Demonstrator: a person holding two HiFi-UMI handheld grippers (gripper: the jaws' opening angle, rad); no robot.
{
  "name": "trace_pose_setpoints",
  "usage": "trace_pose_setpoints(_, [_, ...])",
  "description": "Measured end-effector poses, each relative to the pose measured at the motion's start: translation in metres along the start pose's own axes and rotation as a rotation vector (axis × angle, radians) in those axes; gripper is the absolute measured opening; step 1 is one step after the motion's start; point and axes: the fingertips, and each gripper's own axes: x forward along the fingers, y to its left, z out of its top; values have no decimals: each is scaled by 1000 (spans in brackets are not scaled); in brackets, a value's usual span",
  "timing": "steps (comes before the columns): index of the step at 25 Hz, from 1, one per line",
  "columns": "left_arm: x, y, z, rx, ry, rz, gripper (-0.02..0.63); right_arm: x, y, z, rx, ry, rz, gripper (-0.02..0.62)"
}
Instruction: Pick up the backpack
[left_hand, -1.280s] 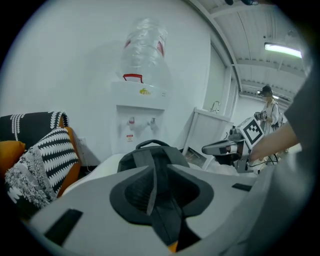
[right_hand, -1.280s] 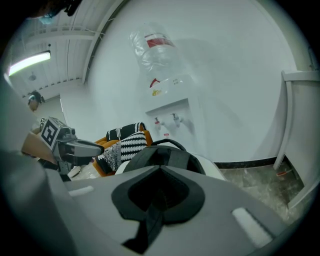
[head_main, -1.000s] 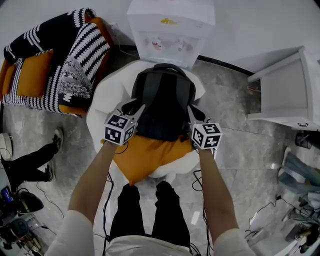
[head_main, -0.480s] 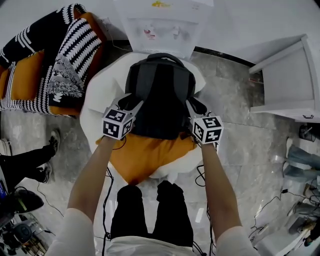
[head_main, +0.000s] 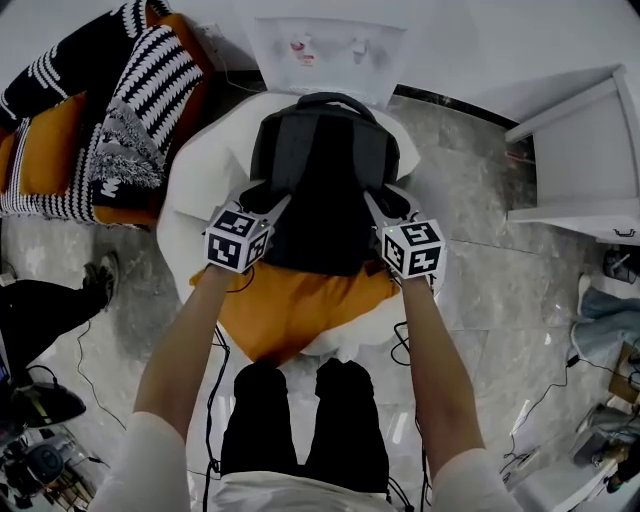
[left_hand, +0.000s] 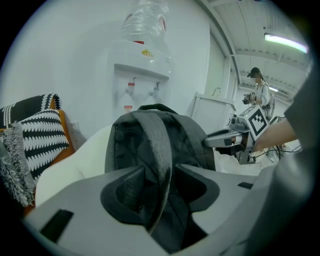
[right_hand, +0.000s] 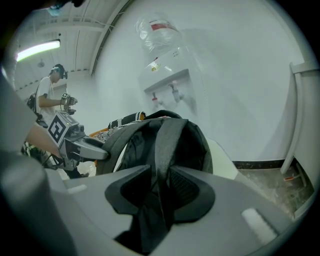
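The backpack (head_main: 320, 180) is standing upright on the white chair (head_main: 195, 210), at 12 o'clock from the person. The left gripper (head_main: 268, 206) is sitting at its 8 o'clock and the right gripper (head_main: 384, 206) at its 4 o'clock. Both sets of fingers (left_hand: 202, 186) have just been opening and are standing spread, each with a shoulder strap (left_hand: 160, 145) running loosely between them, unpinched. Risk: if the grippers are rising before closing, the straps are likely slipping out. A shallow or one-sided pinch would probably be tipping the backpack off the chair.

Matt woven cloth backpack (head_main: 322, 190)
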Motion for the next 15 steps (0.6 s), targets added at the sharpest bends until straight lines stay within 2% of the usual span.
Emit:
trace_pose_setpoints(3, [0, -2, 0, 2, -3, -11, 174, 1, 2, -4, 1, 5, 4, 121])
trace_pose_setpoints(10, [-2, -3, 0, 24, -3, -20, 113, 7, 1, -9, -11, 21, -12, 114])
trace_pose_setpoints(12, [-1, -4, 1, 33, -3, -24, 79, 9, 0, -9, -14, 20, -19, 98])
trace_pose_setpoints(15, [0, -5, 1, 41, -1, -32, 64, 10, -1, -9, -10, 18, -28, 70])
